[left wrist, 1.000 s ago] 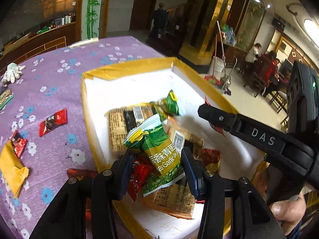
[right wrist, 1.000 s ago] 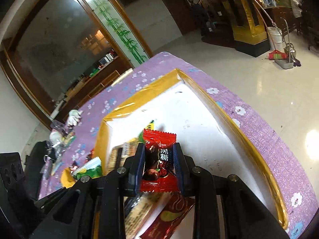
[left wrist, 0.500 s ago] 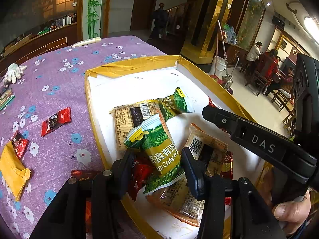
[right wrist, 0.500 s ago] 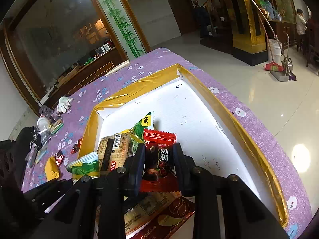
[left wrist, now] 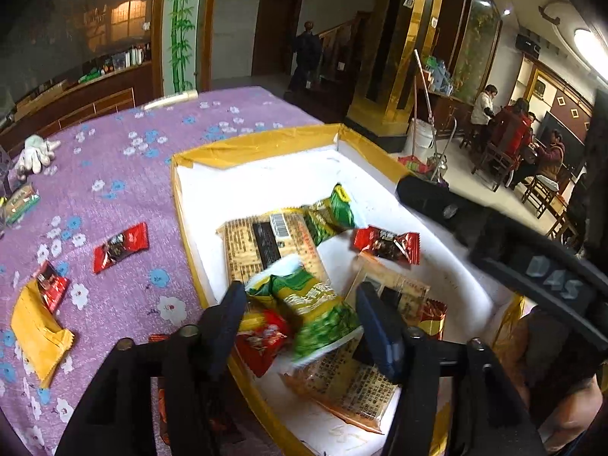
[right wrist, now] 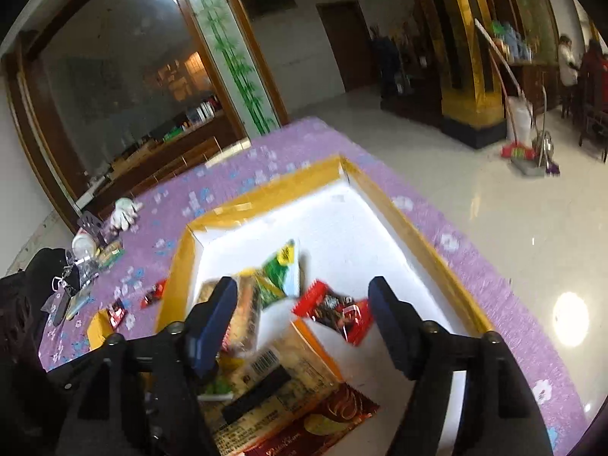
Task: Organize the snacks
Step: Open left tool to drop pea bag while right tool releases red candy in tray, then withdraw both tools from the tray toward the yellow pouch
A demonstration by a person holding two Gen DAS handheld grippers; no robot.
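Snack-sorting scene on a table (left wrist: 114,174) covered with a purple flowered cloth, on which sits a white box (left wrist: 266,178) with yellow-taped rim. Left gripper (left wrist: 300,319) hangs over the box's near left edge, its jaws opening; the green garlic-pea packet (left wrist: 315,304) lies blurred between the fingers, with no pad seen pressing on it, atop a red snack packet (left wrist: 262,338) and a tan biscuit packet (left wrist: 353,383). Right gripper (right wrist: 304,319) stands above the box's near end, its jaws opening and wide apart; the red candy (right wrist: 334,311), blurred, lies between the fingers but clear of both pads, on the white floor near the box's right wall. A second tan biscuit packet (left wrist: 269,243) and another green packet (left wrist: 334,209) rest mid-box. Outside, along the box's left side, the cloth carries 2 red candies (left wrist: 119,247) and a yellow packet (left wrist: 38,338); a white glove (left wrist: 36,152) lies near the table's far left edge.
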